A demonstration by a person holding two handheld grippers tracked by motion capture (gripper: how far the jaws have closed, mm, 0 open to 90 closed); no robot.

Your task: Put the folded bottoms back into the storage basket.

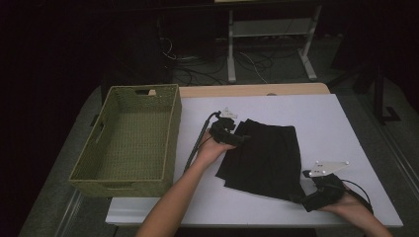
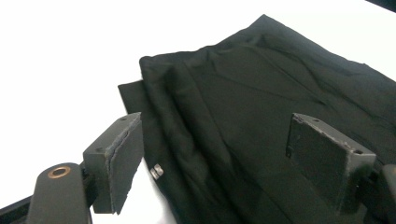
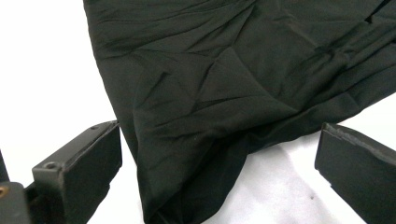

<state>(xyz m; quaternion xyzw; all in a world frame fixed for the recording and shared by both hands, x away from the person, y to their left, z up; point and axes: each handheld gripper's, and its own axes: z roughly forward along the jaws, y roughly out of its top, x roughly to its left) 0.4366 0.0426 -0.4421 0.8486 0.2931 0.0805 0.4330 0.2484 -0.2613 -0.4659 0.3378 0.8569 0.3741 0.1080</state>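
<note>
**Both grippers spread at the black cloth; basket empty**

Nearest the camera, at the table's front right, the right gripper (image 1: 302, 193) sits in the person's right hand (image 1: 352, 203), with its grey three-cornered plate on top. Its jaws stand wide apart in the right gripper view, straddling a wrinkled corner of the black cloth (image 3: 224, 93); cloth lies between them, gripped by neither.

Black cloth (image 1: 264, 158) lies folded flat on the white table (image 1: 341, 128), roughly mid-table, its near right corner at the right gripper.

Left gripper (image 1: 236, 140) is farther back, at the cloth's upper left edge, held in the left hand (image 1: 211, 148); a black cable trails off it toward the basket side. In the left gripper view its jaws are also spread, with layered folds of cloth (image 2: 261, 121) between them. A small metal fastener (image 2: 157, 171) shows at the cloth's edge, just beside the left jaw.

Woven green basket (image 1: 86, 173) stands on the table's left, beside the cloth but apart from it. Inside: nothing, bare woven bottom visible. Cut-out handles in the walls.

Beyond the table: dark floor, cables, white table legs (image 1: 231, 49).
</note>
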